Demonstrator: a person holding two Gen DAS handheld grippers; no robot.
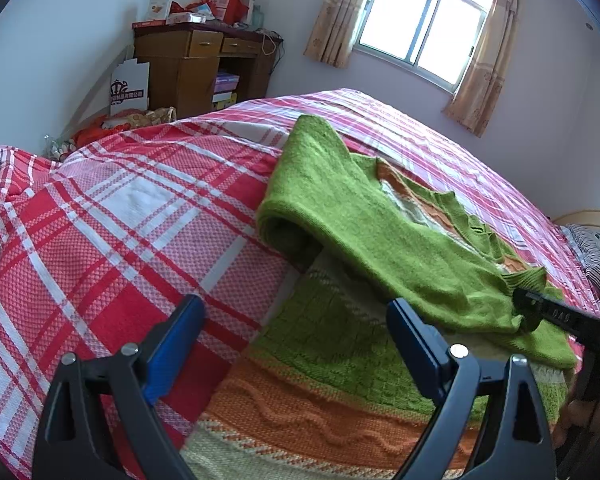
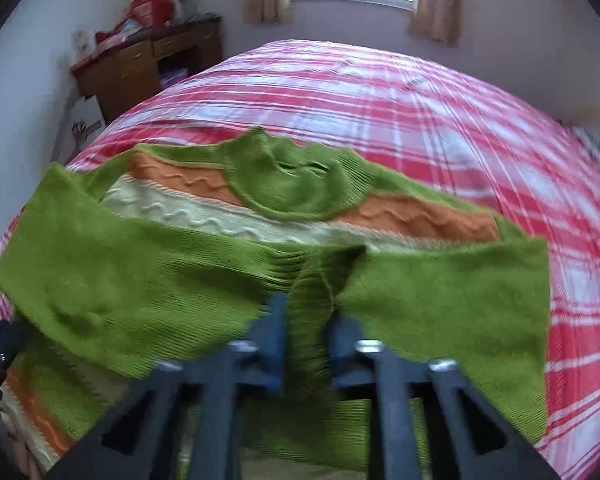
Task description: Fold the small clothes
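Note:
A small knitted sweater (image 1: 380, 232), green with orange and cream bands, lies on the red plaid bed cover (image 1: 112, 216). Both green sleeves are folded across its body. My left gripper (image 1: 296, 316) is open and empty above the sweater's lower left part. My right gripper (image 2: 308, 320) is shut on the ribbed green sleeve cuff (image 2: 310, 304) over the middle of the sweater (image 2: 204, 216). It also shows in the left wrist view (image 1: 520, 300) as a black finger pinching the cuff at the right.
The bed cover (image 2: 440, 128) spreads far beyond the sweater. A wooden desk (image 1: 196, 64) piled with boxes stands against the far wall, with a white bag (image 1: 130, 88) beside it. A curtained window (image 1: 420, 24) is behind the bed.

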